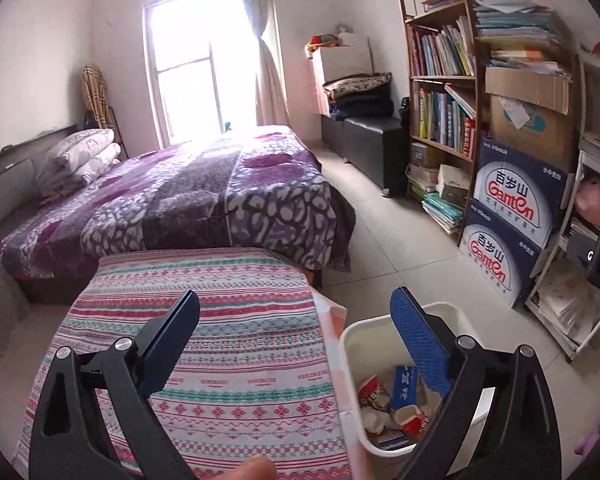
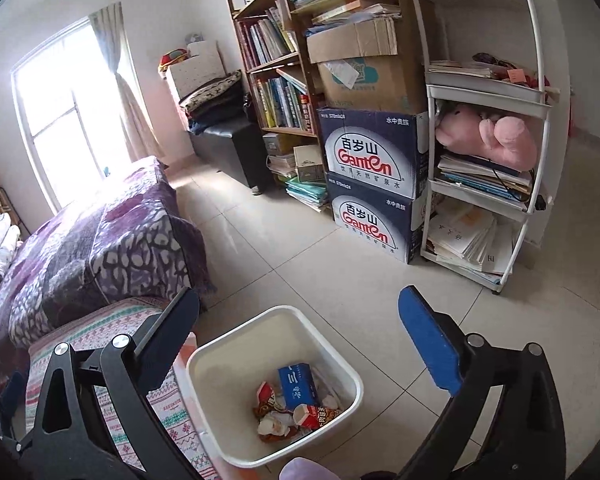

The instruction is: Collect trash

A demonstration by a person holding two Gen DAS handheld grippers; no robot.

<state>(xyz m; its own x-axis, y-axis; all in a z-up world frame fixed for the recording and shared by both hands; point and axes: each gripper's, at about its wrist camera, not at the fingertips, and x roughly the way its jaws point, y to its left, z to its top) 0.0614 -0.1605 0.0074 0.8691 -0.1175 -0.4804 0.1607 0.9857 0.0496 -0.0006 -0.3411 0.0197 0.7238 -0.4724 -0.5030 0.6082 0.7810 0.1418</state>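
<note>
Grippers: I see the left gripper (image 1: 296, 320) and the right gripper (image 2: 300, 318) both spread, grasping nothing. One white bin (image 2: 224, 344) holds one blue carton (image 2: 297, 386) among crumpled wrappers (image 2: 274, 420).

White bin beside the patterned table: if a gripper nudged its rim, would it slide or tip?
The white bin probably slides: it looks like thin plastic on smooth floor tiles. It seems light, holding only crumpled wrappers and a blue carton. A high push might tip it.

Left gripper (image 1: 296, 344) and right gripper (image 2: 300, 344): jaws spread wide, nothing held (both raised, angled downward).
</note>
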